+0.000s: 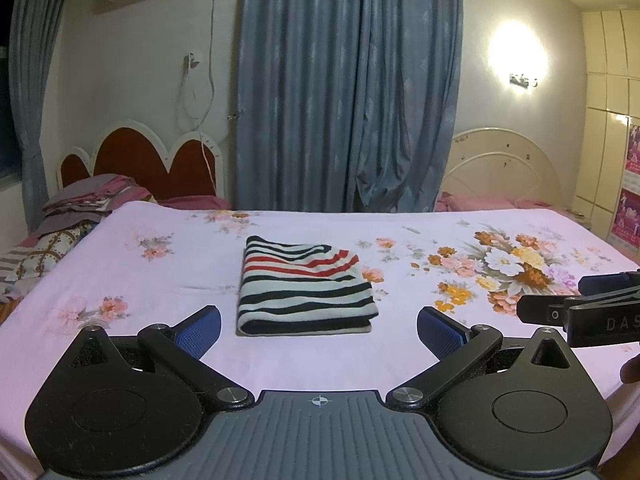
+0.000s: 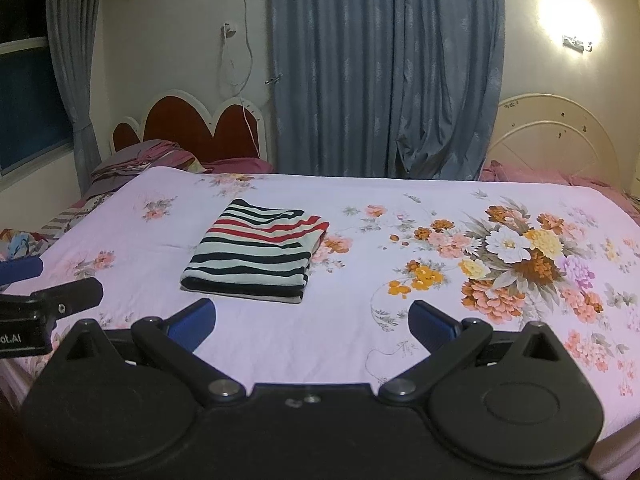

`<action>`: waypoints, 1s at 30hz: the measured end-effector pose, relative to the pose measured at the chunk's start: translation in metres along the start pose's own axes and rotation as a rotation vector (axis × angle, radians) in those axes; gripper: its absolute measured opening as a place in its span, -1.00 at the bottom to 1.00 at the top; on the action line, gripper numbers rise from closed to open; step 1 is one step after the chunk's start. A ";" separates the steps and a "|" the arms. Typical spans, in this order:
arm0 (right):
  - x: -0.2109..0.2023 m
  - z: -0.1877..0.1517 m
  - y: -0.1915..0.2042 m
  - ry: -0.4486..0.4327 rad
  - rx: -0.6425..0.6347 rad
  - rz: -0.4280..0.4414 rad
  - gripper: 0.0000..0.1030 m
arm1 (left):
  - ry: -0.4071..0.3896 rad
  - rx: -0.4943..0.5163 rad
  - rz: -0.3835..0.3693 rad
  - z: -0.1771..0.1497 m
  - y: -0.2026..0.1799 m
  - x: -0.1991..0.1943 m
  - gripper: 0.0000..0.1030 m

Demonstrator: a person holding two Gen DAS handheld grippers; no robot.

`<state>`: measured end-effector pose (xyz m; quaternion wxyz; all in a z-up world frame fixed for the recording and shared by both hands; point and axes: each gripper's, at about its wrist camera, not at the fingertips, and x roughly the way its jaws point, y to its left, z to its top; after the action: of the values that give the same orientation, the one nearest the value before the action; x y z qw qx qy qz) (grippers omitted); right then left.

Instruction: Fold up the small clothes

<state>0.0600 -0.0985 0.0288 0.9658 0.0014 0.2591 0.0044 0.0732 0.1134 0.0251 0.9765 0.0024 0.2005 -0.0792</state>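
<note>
A striped garment [image 1: 305, 286], black, white and red, lies folded into a neat rectangle on the pink floral bedsheet [image 1: 160, 280]. It also shows in the right wrist view [image 2: 256, 252]. My left gripper [image 1: 319, 332] is open and empty, just short of the garment's near edge. My right gripper [image 2: 312, 326] is open and empty, in front of and to the right of the garment. The right gripper's side shows at the right edge of the left wrist view [image 1: 584, 312]. The left gripper's side shows at the left edge of the right wrist view [image 2: 48, 300].
A pile of bedding and pillows [image 1: 80, 204] lies at the far left by a red headboard [image 1: 152, 160]. Blue curtains [image 1: 344, 100] hang behind the bed. A second cream headboard [image 1: 504, 168] stands at the far right. The sheet has a large flower print [image 2: 516, 256] on the right.
</note>
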 end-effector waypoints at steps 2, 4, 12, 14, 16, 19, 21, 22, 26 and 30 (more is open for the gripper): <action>0.000 0.000 -0.001 -0.002 -0.002 0.002 0.98 | 0.000 0.003 0.000 0.000 0.000 0.000 1.00; 0.000 0.001 -0.003 -0.004 -0.002 0.003 0.98 | -0.001 0.004 -0.001 0.001 -0.001 0.000 1.00; -0.003 0.001 -0.007 -0.016 0.001 -0.001 0.98 | -0.004 0.009 -0.010 0.003 -0.002 -0.001 1.00; -0.004 0.002 -0.009 -0.019 0.005 0.000 0.98 | -0.003 0.011 -0.008 0.004 -0.003 0.000 1.00; -0.005 0.003 -0.010 -0.021 0.005 -0.001 0.98 | -0.003 0.010 -0.009 0.004 -0.003 -0.001 1.00; -0.004 0.003 -0.010 -0.021 0.004 -0.001 0.98 | -0.001 0.013 -0.013 0.005 -0.004 0.000 1.00; -0.005 0.003 -0.010 -0.020 0.004 -0.001 0.98 | -0.003 0.015 -0.014 0.005 -0.005 -0.001 1.00; -0.005 0.003 -0.010 -0.020 0.004 0.001 0.98 | -0.003 0.014 -0.016 0.006 -0.005 -0.001 1.00; -0.005 0.003 -0.011 -0.018 0.003 0.004 0.98 | -0.003 0.015 -0.015 0.006 -0.006 0.000 1.00; -0.004 0.003 -0.011 -0.017 0.003 0.003 0.98 | -0.003 0.014 -0.014 0.006 -0.006 0.000 1.00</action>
<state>0.0577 -0.1093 0.0331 0.9680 0.0033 0.2508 0.0056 0.0742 0.1077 0.0307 0.9762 0.0078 0.1984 -0.0875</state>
